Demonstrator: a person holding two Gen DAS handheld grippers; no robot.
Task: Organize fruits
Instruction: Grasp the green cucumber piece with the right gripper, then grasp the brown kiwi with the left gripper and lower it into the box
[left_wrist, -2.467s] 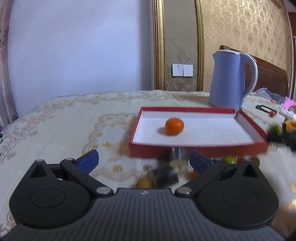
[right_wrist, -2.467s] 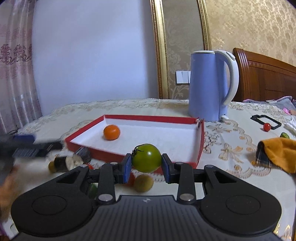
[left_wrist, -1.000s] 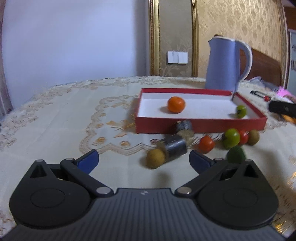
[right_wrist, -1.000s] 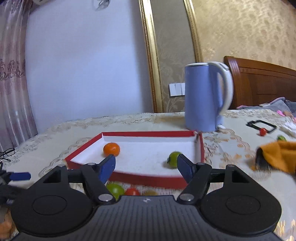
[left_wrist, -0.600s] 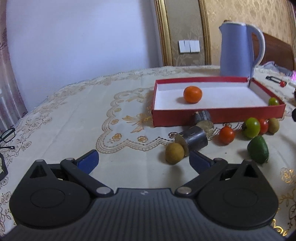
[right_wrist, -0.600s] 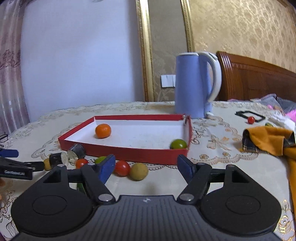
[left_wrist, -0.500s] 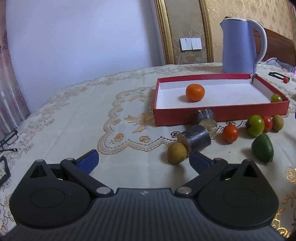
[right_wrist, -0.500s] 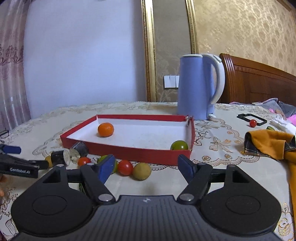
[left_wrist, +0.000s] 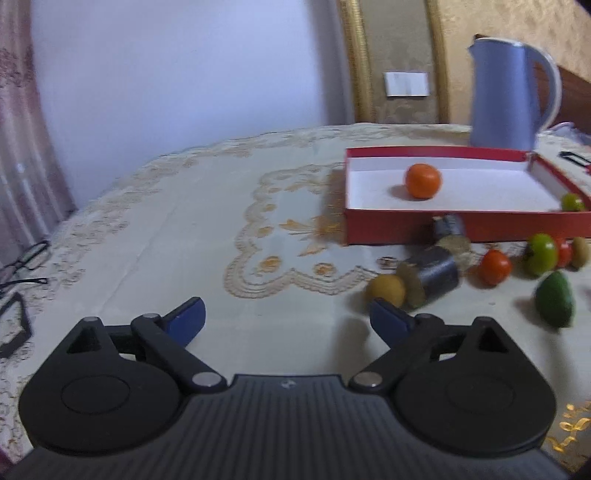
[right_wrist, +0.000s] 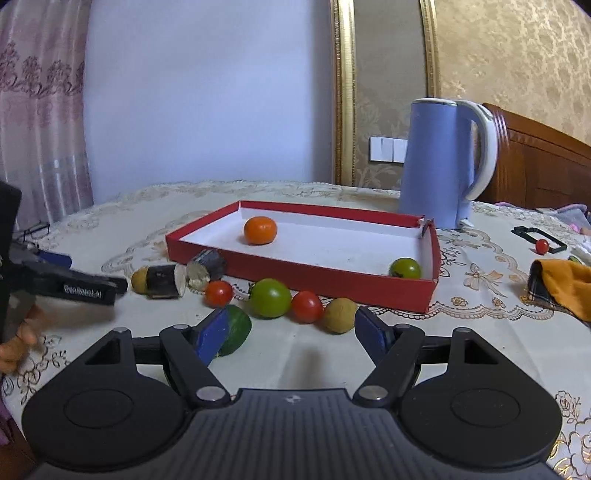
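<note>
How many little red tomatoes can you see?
3. Two lie before the red tray: one left, one right of a green tomato. The third lies far right.

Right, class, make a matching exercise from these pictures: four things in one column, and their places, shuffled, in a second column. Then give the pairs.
Things:
1. orange
2. kettle
3. yellow cloth
4. big green tomato

Places:
A. behind the red tray
B. inside the tray, near its far left corner
C. on the table right of the tray
D. on the table in front of the tray, between two red tomatoes

Pairs: 1-B, 2-A, 3-C, 4-D
</note>
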